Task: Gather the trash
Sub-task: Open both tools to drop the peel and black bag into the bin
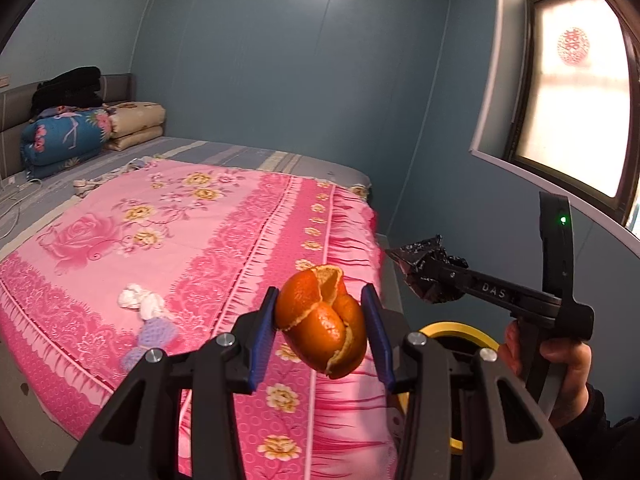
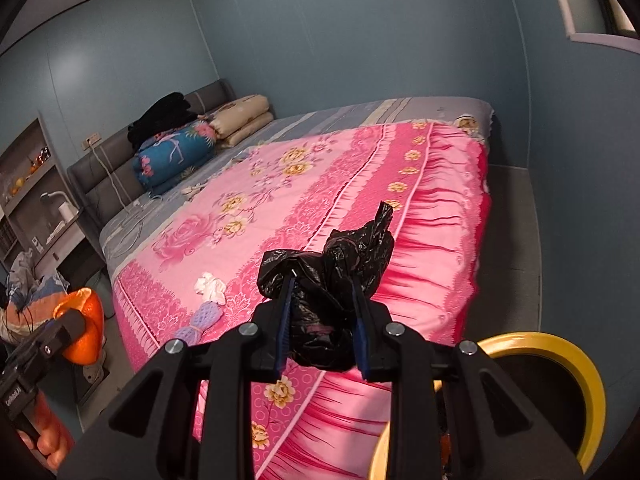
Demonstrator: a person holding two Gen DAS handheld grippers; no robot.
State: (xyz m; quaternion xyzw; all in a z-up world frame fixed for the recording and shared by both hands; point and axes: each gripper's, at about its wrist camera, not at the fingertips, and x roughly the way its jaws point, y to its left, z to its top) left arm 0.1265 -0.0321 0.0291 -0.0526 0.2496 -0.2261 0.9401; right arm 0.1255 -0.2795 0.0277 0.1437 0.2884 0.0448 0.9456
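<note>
The left gripper (image 1: 320,316) is clenched on one orange peel (image 1: 322,322), a curled, glossy shell of rind split along pale ragged seams, pinched between two blue ribbed pads and held in the air over the bed's near edge. The right gripper (image 2: 322,320) is clamped around one black plastic bag (image 2: 332,280), thin, shiny and crumpled into a wad with a twisted tail poking upward; it too hangs above the edge of the bed.

Below and to the right of both grippers stands one round bin with a smooth yellow rim (image 2: 560,348) and a dark inside.

The bed is spread with a pink blanket (image 1: 192,224), soft cloth printed with roses and yellow flowers and a pleated fringe pattern down the side. Two small things lie on it close together: a white crumpled tissue (image 1: 140,300), and touching it a lavender netted piece (image 1: 150,342), foam-like mesh cinched at the middle like a bow.

At the headboard sit one rolled blue floral quilt (image 1: 64,136), one folded beige quilt (image 1: 136,124) beside it, and a heap of black clothing (image 1: 68,88) on top.
</note>
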